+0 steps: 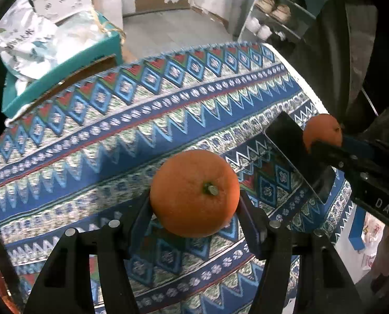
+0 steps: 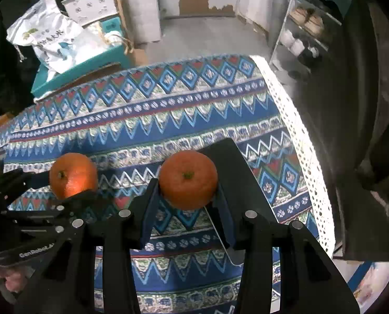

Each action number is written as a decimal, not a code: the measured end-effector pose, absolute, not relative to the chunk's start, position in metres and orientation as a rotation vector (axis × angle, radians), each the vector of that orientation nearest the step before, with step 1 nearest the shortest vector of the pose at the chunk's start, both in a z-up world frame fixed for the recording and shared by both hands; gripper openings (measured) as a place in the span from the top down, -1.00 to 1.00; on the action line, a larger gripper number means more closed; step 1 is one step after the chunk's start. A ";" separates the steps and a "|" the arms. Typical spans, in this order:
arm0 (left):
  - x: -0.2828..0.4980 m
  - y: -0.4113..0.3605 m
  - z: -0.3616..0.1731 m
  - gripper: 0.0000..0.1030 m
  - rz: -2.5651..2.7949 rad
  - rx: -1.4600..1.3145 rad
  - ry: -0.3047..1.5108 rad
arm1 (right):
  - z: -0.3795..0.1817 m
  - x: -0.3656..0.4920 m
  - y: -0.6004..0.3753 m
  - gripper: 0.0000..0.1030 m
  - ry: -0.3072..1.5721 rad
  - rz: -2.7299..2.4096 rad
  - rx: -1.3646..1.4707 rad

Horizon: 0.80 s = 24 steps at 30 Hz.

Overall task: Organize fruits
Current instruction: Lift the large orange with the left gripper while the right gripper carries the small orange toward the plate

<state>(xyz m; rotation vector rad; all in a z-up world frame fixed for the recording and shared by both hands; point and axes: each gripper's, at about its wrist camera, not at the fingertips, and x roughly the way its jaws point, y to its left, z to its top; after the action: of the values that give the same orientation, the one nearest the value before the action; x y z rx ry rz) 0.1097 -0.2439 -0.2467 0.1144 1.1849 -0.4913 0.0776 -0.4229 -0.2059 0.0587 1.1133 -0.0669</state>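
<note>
A large orange, stem up, sits between the fingers of my left gripper. The pads press its sides and it hangs above the patterned tablecloth. A smaller orange is pinched in my right gripper, also lifted off the tablecloth. Each view shows the other pair. In the left wrist view, the small orange is in the right gripper at the right edge. In the right wrist view, the large orange is in the left gripper at the left.
A black flat slab lies on the cloth under the right gripper, near the lace-trimmed right table edge. A teal box with a white printed bag stands beyond the far left corner. A shelf rack stands at the back right.
</note>
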 end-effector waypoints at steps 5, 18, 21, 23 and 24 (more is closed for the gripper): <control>0.106 -0.222 -0.222 -0.25 -0.461 0.120 1.135 | -0.187 0.077 -0.411 0.18 1.073 -0.045 0.046; 0.092 -0.178 -0.167 -0.25 -0.387 0.096 1.020 | -0.141 0.076 -0.370 0.18 0.975 0.040 0.007; 0.086 -0.168 -0.153 -0.25 -0.381 0.088 0.990 | -0.131 0.076 -0.359 0.18 0.953 0.062 0.001; 0.083 -0.160 -0.144 -0.25 -0.374 0.078 0.973 | -0.125 0.076 -0.352 0.18 0.940 0.078 -0.002; 0.082 -0.156 -0.140 -0.25 -0.371 0.070 0.966 | -0.122 0.075 -0.348 0.18 0.933 0.088 -0.003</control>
<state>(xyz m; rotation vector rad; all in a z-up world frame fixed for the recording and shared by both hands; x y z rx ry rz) 0.0816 -0.1560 -0.1400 0.0704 0.9660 -0.3712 0.0755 -0.3478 -0.1219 -0.0034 0.9329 0.0875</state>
